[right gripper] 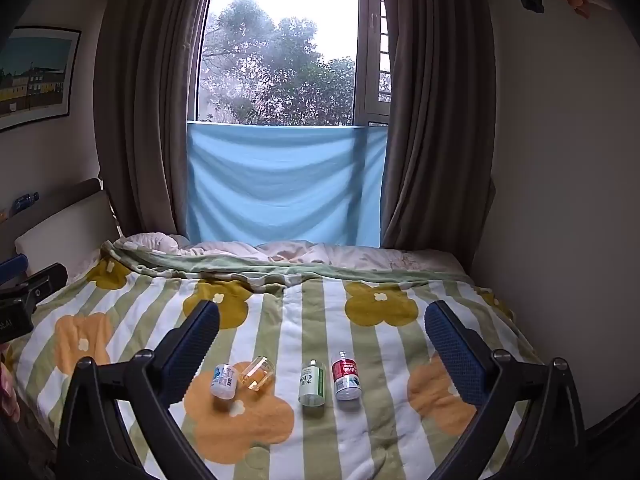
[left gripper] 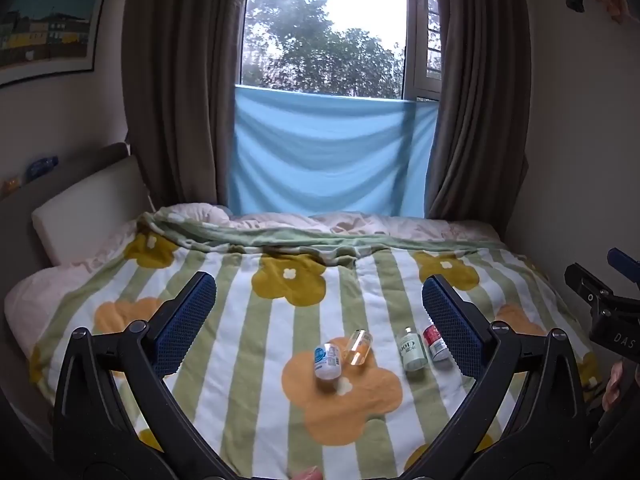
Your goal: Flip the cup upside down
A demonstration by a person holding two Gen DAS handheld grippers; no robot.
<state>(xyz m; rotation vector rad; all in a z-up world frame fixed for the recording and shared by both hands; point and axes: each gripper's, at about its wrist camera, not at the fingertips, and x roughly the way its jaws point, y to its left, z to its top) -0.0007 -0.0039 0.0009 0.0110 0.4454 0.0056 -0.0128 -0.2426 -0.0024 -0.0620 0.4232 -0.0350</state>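
Both grippers wide apart w/ nothing between the fingers. The left gripper (left gripper: pixel 319 304) hangs over the bed; the right gripper (right gripper: pixel 322 332) likewise, and its body also shows at the right edge of the left wrist view.

The cup (left gripper: pixel 358 347) (right gripper: pixel 257 373) is the small clear one w/ an amber tint. It sits lower centre in both views, tipped over w/ the mouth pointing up and away toward the window, on the orange flower of the striped blanket (left gripper: pixel 256 280) (right gripper: pixel 280 320). It looks to be touching or just beside the white bottle (left gripper: pixel 328 362) (right gripper: pixel 224 381) on its left. To the right, apart from it, are a green bottle (left gripper: pixel 412 349) (right gripper: pixel 313 384) and a red bottle (left gripper: pixel 435 342) (right gripper: pixel 346 376), both lying down.

Handling, as a guess: the cup looks light, stiff and smooth, either glass or hard plastic, can't tell which. So it's prob slippery and maybe breakable, though the blanket is soft and forgiving. The soft bedding also means it could roll or sink when nudged. Best hold is prob across the round wall near the middle, pads on opposite sides, approaching from the side away from the white bottle so as not to knock it. A moderate squeeze should do. Then rotate till the rim faces down and set it flat; the blanket may leave it wobbly.
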